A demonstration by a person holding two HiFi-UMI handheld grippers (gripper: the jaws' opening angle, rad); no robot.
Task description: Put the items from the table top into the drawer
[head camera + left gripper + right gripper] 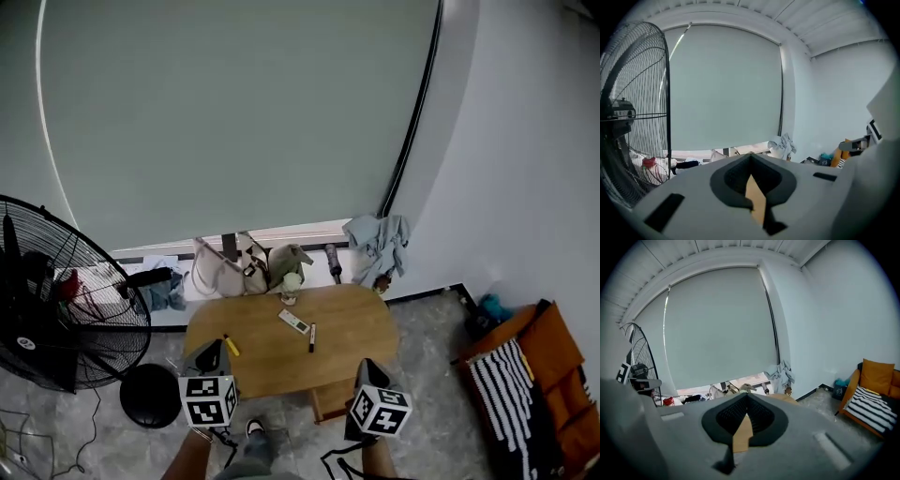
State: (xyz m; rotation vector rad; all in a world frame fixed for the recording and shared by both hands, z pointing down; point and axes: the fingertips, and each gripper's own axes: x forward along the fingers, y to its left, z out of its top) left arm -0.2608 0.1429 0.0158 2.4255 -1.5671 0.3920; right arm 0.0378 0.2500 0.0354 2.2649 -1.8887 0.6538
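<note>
Nearest of all are the two tongs, held low at the near side of the tabletop (272,361). The left tongs (750,157) are closed tight at the tips with nothing in them. The right tongs (746,397) are closed tight too, and empty. Both point out over the wood, so I think the person is only getting close and has not picked a thing yet.

Under the near edge, between the two tongs, a wooden box part (328,398) sticks out. It may be the drawer, but I cannot tell if it is open enough. It sits on the person's side, so things can be dropped in without a long reach.

On the tabletop lie the things to put away. A yellow pen (231,346) is at the near left, just beside the left tongs, so it looks like the easy first pick. A black pen (312,337) lies near the middle. A flat remote (294,322) lies just past it. A small pale cup (290,284) stands at the far edge. They are all apart, so each can be taken alone.

To the left stands a big fan (56,300). Behind the tabletop are some bags (230,267) and a hanging cloth (377,244). Far right is an orange chair (548,366).
</note>
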